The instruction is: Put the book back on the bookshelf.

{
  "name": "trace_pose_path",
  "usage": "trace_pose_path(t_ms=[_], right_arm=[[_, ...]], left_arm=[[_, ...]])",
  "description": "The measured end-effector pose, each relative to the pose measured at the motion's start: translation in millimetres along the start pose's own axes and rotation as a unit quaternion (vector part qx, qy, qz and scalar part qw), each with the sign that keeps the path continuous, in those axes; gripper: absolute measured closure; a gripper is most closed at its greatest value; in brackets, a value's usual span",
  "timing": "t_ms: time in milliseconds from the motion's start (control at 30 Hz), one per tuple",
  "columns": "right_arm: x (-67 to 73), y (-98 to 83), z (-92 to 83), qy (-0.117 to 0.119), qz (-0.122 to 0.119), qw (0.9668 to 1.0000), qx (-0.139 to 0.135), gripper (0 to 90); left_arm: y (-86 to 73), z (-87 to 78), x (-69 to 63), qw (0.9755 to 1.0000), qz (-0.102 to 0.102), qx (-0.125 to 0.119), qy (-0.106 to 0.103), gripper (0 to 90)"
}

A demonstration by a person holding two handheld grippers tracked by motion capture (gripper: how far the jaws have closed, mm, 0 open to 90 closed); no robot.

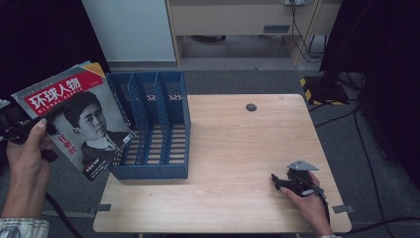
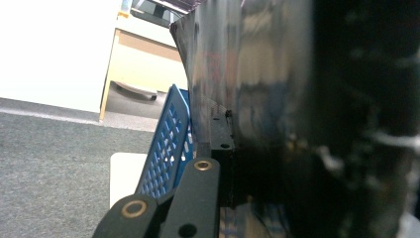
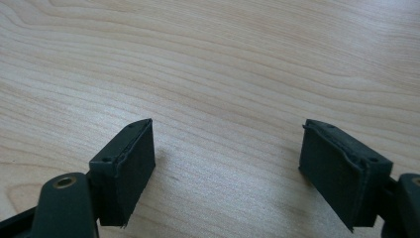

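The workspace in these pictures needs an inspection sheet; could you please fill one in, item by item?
Surface: pale wooden table, with a dark round hole near the far edge and grey tape tabs at the near corners.
Job's things: glossy magazine with a red title band, held up off the table's left side; blue perforated plastic file rack with three slots, standing on the table's left part, slots looking empty.
Clutter: nothing seen.
Grippers: left gripper shut on the magazine; right gripper open, resting low over bare wood, holding nothing.
Cables: black cables on the floor at right; one trails from the left hand.
Surroundings: grey carpet, white panel, pale wooden desk behind.
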State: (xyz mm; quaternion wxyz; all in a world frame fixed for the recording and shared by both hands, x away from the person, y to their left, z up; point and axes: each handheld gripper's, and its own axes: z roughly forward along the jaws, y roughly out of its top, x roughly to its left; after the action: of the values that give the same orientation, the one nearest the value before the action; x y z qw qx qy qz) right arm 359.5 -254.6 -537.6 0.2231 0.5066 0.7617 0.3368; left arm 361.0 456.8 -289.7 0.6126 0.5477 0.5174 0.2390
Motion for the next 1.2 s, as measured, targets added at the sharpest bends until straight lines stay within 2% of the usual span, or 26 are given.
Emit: trace_pose_path(t_ms=[267, 400, 567, 800, 1033, 1200], right_arm=[[0.0, 0.0, 0.0, 0.000, 0.000, 1.0000, 0.000, 21.7], [0.0, 0.0, 0.0, 0.000, 0.000, 1.0000, 0.000, 21.7], [0.1, 0.0, 0.1, -0.001, 0.000, 1.0000, -0.001, 21.7], [0.1, 0.0, 0.1, -0.001, 0.000, 1.0000, -0.001, 21.7], [0.1, 0.0, 0.1, -0.001, 0.000, 1.0000, -0.001, 21.7], [0.1, -0.1, 0.1, -0.001, 0.000, 1.0000, -0.001, 21.7]], left_arm=[[2.1, 14.9, -0.8, 1.0000, 0.003, 0.001, 0.002, 86.7], [3.4, 25.7, -3.4, 0.9997, 0.019, 0.008, 0.012, 86.7], [4.0, 30.3, -0.8, 0.9995, 0.022, 0.012, 0.017, 86.7], [3.7, 40.4, -2.7, 0.9996, 0.025, 0.005, 0.015, 86.7], [2.1, 54.8, -6.2, 0.9989, 0.043, 0.007, 0.018, 86.7], [1.3, 66.0, -4.8, 0.9989, 0.043, -0.005, 0.018, 86.7]])
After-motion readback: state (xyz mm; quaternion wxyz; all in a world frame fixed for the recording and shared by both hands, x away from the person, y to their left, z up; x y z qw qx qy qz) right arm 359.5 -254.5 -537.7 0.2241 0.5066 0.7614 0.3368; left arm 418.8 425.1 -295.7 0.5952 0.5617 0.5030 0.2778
